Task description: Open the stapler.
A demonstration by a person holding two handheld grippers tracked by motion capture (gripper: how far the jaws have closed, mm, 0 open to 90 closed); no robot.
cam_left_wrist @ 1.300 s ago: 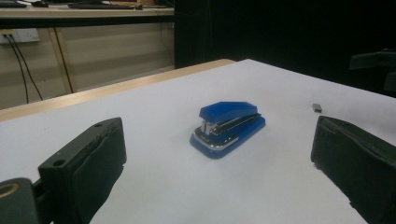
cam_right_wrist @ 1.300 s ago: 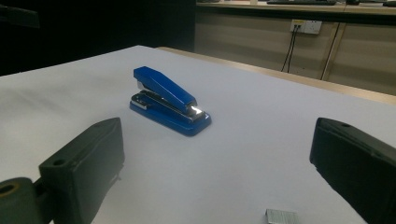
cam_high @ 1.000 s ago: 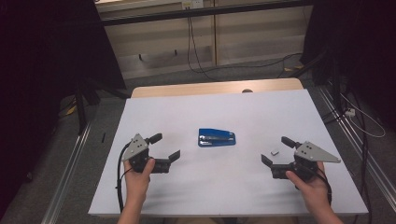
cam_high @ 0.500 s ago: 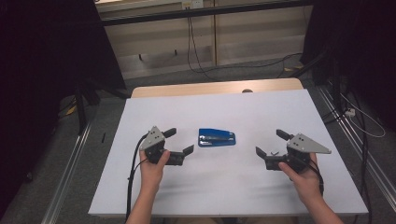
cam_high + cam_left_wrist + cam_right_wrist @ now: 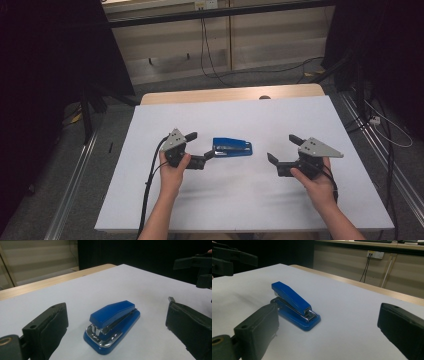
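Blue stapler (image 5: pixel 232 148) between two open tools

Stapler (image 5: pixel 232 148), high view: too small for its metal mouth to be made out; its left end is met by a jaw of the left gripper (image 5: pixel 199 147), contact not determinable. Left gripper view: both jaws are cut off by the bottom edge, the right one also by the right edge. Right gripper view: part of the stapler's near side is hidden behind the left jaw; the right gripper (image 5: pixel 282 149) jaws are cropped below.
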